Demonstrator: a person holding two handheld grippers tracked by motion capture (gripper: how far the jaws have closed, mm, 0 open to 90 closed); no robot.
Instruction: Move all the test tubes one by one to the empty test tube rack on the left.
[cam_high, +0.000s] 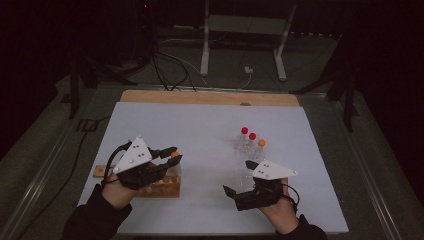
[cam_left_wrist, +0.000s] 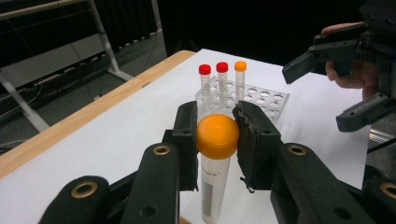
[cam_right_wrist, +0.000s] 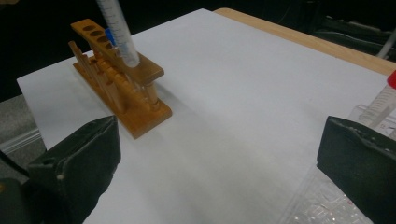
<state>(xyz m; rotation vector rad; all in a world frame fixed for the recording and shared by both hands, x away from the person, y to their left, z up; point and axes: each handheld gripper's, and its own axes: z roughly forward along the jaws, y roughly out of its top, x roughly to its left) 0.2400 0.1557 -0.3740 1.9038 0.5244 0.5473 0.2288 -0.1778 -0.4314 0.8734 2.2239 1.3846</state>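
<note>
Tube with orange cap (cam_left_wrist: 217, 140) is clamped just below the cap in the left gripper (cam_left_wrist: 217, 135), held above the wooden rack (cam_high: 162, 187) near the tabletop's (cam_high: 200, 125) front-left corner. The right gripper (cam_high: 240, 180) is held released beside the clear rack (cam_left_wrist: 261, 95).

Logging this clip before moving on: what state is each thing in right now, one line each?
Left hand-held gripper: shut on the orange-capped tube.
Orange-capped tube: upright, held by its cap above the wooden rack.
Right hand-held gripper: open, nothing between its jaws.
Wooden rack: standing on the white sheet, front holes empty.
Clear rack: holds three capped tubes upright, two red, one orange.
</note>
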